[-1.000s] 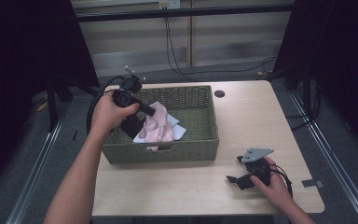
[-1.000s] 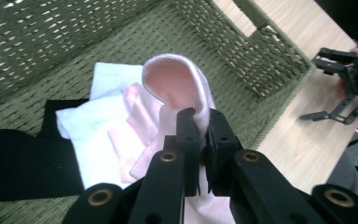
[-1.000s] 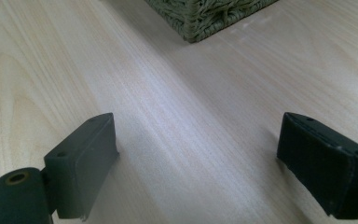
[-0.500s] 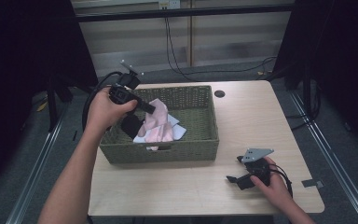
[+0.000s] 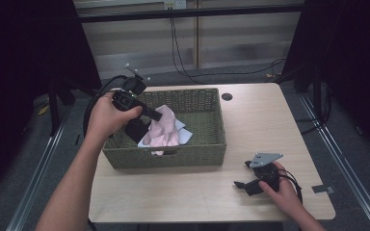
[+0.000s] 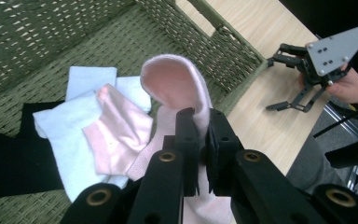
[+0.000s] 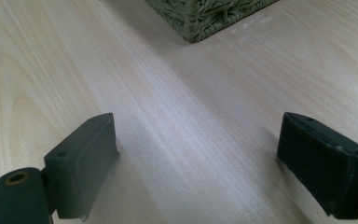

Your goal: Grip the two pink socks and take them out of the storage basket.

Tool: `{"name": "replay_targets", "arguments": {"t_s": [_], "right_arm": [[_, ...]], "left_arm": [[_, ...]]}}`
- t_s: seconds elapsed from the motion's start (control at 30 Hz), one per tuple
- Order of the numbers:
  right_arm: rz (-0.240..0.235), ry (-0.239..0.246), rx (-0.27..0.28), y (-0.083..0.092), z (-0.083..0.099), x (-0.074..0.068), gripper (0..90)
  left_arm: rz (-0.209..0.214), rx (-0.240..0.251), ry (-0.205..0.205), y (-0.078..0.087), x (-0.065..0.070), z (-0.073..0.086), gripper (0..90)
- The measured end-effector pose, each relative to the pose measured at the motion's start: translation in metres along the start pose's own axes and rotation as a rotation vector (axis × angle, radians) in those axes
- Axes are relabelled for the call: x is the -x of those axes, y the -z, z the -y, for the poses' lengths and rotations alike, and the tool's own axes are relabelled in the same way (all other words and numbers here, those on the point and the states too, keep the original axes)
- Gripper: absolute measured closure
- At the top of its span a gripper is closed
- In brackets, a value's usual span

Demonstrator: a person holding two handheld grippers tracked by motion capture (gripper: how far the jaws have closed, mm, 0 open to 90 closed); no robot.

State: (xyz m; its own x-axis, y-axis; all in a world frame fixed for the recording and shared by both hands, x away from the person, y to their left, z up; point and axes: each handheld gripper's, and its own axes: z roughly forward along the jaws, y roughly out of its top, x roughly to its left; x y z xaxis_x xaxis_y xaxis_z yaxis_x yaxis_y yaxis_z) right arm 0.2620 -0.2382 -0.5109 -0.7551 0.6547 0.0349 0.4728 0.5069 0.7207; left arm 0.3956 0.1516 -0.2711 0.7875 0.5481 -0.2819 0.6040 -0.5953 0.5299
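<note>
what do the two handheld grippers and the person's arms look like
Both the left gripper and right gripper are black with two flat-padded jaws and trailing black cables. The right carries a grey three-cornered plate. The forearms are bare, with no sleeves in sight.

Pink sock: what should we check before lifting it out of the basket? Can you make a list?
1. Left gripper shut on the pink sock: ok.
2. Sock free of the basket rim: not ok, it hangs inside.
3. Other socks left behind, not caught: ok.
4. Right gripper out of the way, open on the table: ok.
5. How firmly the sock is pinched: cannot tell.
</note>
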Motion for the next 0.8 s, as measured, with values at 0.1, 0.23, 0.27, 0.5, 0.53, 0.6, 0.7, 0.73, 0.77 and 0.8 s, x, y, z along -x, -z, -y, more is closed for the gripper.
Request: {"name": "replay_targets", "arguments": {"t_s": [0.1,0.23,0.27,0.5,0.53,0.6,0.7,0.73,0.77,0.8], "right_arm": [[0.000,0.004,-0.001,0.000,0.000,0.000,11.1],[0.000,0.006,0.000,0.000,0.000,0.000,11.1],[0.000,0.006,0.000,0.000,0.000,0.000,11.1],[0.000,0.003,-0.001,0.000,0.000,0.000,11.1],[0.000,0.003,-0.001,0.000,0.000,0.000,11.1],[0.000,0.003,-0.001,0.000,0.000,0.000,11.1],[-0.001,0.007,-0.001,0.000,0.000,0.000,11.1],[-0.001,0.007,-0.001,0.000,0.000,0.000,11.1],[-0.001,0.008,-0.001,0.000,0.000,0.000,11.1],[-0.001,0.007,-0.001,0.000,0.000,0.000,11.0]], "left_arm": [[-0.006,-0.008,-0.012,-0.002,0.004,0.003,84.9],[0.012,-0.008,-0.017,-0.005,0.007,0.009,84.9],[0.017,-0.010,-0.021,-0.006,0.007,0.010,84.9],[0.047,-0.004,-0.036,-0.009,0.014,0.017,84.8],[0.051,-0.002,-0.035,-0.010,0.016,0.018,84.7],[0.052,-0.010,-0.043,-0.011,0.018,0.019,84.1],[0.067,-0.010,-0.054,-0.014,0.022,0.020,83.6],[0.065,-0.014,-0.059,-0.015,0.024,0.020,83.6],[0.066,-0.012,-0.062,-0.016,0.025,0.021,83.6],[0.072,-0.013,-0.066,-0.016,0.026,0.021,83.6]]}}
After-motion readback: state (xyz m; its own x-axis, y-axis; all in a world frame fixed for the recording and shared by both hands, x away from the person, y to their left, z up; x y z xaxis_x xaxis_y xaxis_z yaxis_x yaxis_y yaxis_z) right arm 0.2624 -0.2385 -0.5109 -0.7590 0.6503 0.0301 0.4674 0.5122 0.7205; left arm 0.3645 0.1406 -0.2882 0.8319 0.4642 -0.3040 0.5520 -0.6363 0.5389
